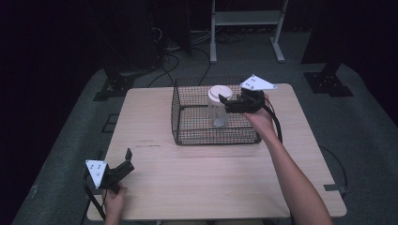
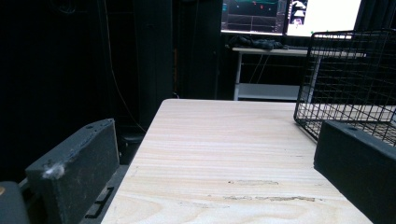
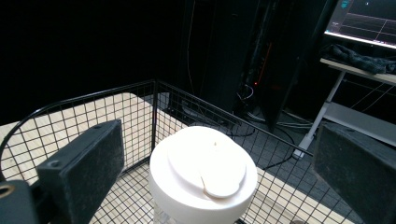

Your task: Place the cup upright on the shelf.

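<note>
- Cup [image 1: 218,107], clear-bodied with a white lid [image 3: 204,173], upright inside the wire basket [image 1: 187,126] near the far edge of the tabletop [image 1: 211,183], toward the basket's right half.
- Flanked by the spread jaws of the right gripper [image 1: 233,104], one pad on each side of the lid in the right gripper view, neither pad touching it.
- Judged as the approach step: jaws around the top of the cup, not yet pinching.
- Next move likely calls for lowering a little so the pads meet the lid's rim or the body just under it, then squeezing squarely and lifting straight up clear of the basket's wire walls.
- Worth watching: a smooth clear body that could slip, and the basket wall just beyond the cup on the far side.
- Left gripper [image 1: 123,169] parked near the near-left corner of the tabletop, jaws spread and holding nothing, pointed across bare wood toward the basket's corner.
- Outward from there: dark floor, cables and a white shelf frame [image 1: 248,28] beyond the far edge.
</note>
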`<action>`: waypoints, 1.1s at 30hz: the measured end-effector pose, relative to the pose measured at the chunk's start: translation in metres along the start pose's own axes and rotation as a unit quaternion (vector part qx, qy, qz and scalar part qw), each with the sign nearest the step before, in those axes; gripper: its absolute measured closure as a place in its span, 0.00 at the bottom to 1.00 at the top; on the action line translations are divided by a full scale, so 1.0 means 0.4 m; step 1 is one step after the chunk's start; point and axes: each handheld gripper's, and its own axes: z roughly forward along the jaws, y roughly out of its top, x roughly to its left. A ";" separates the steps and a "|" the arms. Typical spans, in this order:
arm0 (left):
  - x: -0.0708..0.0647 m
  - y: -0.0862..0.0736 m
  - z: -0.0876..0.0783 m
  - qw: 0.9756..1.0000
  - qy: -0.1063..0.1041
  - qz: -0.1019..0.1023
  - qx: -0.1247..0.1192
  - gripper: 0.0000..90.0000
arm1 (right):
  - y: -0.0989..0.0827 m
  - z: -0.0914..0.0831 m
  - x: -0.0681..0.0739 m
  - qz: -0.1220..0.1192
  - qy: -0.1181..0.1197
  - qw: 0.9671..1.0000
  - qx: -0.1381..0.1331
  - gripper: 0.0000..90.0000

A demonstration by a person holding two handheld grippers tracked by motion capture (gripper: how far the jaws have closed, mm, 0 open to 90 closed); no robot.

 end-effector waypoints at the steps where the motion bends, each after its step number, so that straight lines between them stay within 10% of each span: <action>1: 0.000 0.000 0.000 1.000 0.000 0.000 0.000 0.00 | 0.001 -0.003 0.000 -0.002 0.000 1.000 0.001 0.02; 33: -0.004 0.000 0.001 1.000 0.002 0.006 0.000 0.00 | -0.066 -0.096 -0.022 0.004 -0.006 1.000 0.014 0.02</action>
